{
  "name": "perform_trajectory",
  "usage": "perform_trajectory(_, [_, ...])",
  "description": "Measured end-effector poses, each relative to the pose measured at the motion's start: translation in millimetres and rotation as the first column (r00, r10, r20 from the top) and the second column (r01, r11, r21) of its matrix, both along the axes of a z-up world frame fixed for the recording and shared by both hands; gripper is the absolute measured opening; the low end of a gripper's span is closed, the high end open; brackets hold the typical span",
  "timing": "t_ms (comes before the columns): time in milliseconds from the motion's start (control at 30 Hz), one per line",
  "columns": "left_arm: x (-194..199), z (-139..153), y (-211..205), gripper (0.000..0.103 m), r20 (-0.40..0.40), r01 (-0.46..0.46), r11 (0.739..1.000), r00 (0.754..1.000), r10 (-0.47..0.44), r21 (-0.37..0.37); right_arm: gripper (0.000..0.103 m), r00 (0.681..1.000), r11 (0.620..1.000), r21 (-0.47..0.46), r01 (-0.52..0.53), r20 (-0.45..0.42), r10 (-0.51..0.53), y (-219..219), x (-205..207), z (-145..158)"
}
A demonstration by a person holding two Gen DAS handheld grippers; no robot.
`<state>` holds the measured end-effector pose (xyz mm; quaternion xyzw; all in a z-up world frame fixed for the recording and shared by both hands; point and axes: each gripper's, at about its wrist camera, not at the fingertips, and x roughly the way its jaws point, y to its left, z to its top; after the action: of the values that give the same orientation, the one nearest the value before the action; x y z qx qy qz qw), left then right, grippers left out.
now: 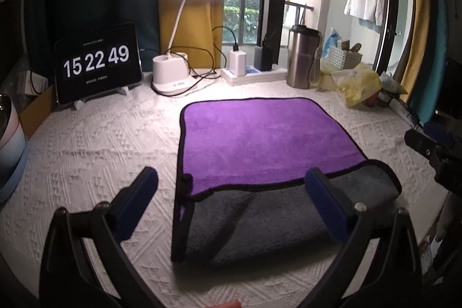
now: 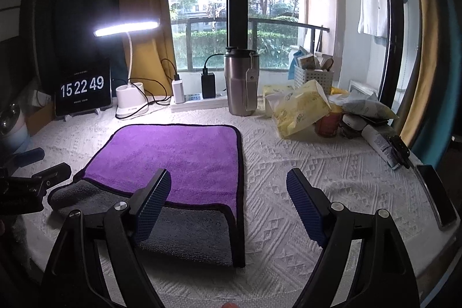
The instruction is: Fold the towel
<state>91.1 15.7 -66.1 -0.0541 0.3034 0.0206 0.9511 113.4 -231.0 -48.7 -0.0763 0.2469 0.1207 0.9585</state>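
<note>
A purple towel (image 1: pixel 260 134) with black trim and a grey underside lies on the white textured tablecloth. Its near edge is folded over, showing a grey band (image 1: pixel 274 221). It also shows in the right wrist view (image 2: pixel 179 158). My left gripper (image 1: pixel 234 192) is open and empty, hovering over the towel's near left corner. My right gripper (image 2: pixel 228 201) is open and empty, over the towel's near right corner. The right gripper shows at the right edge of the left wrist view (image 1: pixel 433 149); the left gripper shows at the left edge of the right wrist view (image 2: pixel 34 178).
At the back stand a tablet clock (image 1: pixel 98 62), a lit desk lamp (image 1: pixel 179 71), a power strip with chargers (image 1: pixel 251 71), a steel tumbler (image 2: pixel 241 82), a white basket (image 2: pixel 313 77) and yellow bags (image 2: pixel 300 108). A phone (image 2: pixel 436 195) lies at the right edge.
</note>
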Motion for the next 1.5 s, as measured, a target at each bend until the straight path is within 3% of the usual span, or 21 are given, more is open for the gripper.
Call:
perform_trajectory(367, [20.3, -26.0, -1.7, 0.101, -0.113, 0.042, 0.999, 0.993, -0.039, 0.021, 0.083, 0.991, 1.000, 0.021, -0.022, -0.133, 0.025, -4.0, 32.2, -23.9])
perform_trajectory(467, [25.8, -30.7, -0.8, 0.092, -0.144, 0.044, 0.998, 0.989, -0.038, 0.043, 0.078, 0.983, 0.999, 0.026, -0.038, -0.179, 0.042, -3.2, 39.4, -30.5])
perform_trajectory(600, [31.5, -37.8, -0.7, 0.088, -0.183, 0.055, 0.997, 0.982, -0.045, 0.050, 0.070, 0.971, 0.999, 0.019, -0.050, -0.232, 0.053, -2.2, 47.9, -40.1])
perform_trajectory(767, [34.5, -45.2, -2.0, 0.069, -0.219, 0.080, 0.996, 0.973, -0.069, 0.043, 0.055, 0.955, 0.997, -0.001, -0.073, -0.287, 0.070, 1.7, 53.0, -51.4])
perform_trajectory(967, [35.0, -49.7, -4.6, 0.054, -0.239, 0.095, 0.994, 0.968, -0.079, 0.056, 0.039, 0.939, 0.991, -0.054, -0.123, -0.330, 0.099, 11.5, 53.5, -62.0])
perform_trajectory(1133, [32.8, -49.4, -5.0, 0.040, -0.228, 0.106, 0.993, 0.969, -0.090, 0.060, 0.032, 0.932, 0.986, -0.090, -0.143, -0.347, 0.104, 18.0, 55.3, -66.8])
perform_trajectory(1167, [32.7, -49.3, -5.0, 0.032, -0.227, 0.105, 0.993, 0.970, -0.089, 0.062, 0.028, 0.932, 0.985, -0.092, -0.148, -0.347, 0.108, 18.5, 55.3, -67.1])
perform_trajectory(1300, [29.9, -48.1, -4.1, 0.021, -0.217, 0.110, 0.993, 0.971, -0.098, 0.046, 0.010, 0.939, 0.983, -0.107, -0.151, -0.325, 0.109, 20.5, 52.0, -66.6])
perform_trajectory(1367, [28.1, -47.4, -5.1, 0.014, -0.215, 0.113, 0.993, 0.971, -0.103, 0.037, 0.006, 0.944, 0.983, -0.111, -0.149, -0.313, 0.107, 20.1, 49.8, -65.5])
perform_trajectory(1500, [25.3, -44.0, -4.8, 0.009, -0.208, 0.124, 0.992, 0.971, -0.117, 0.020, 0.006, 0.951, 0.985, -0.107, -0.139, -0.291, 0.103, 18.1, 45.8, -60.7])
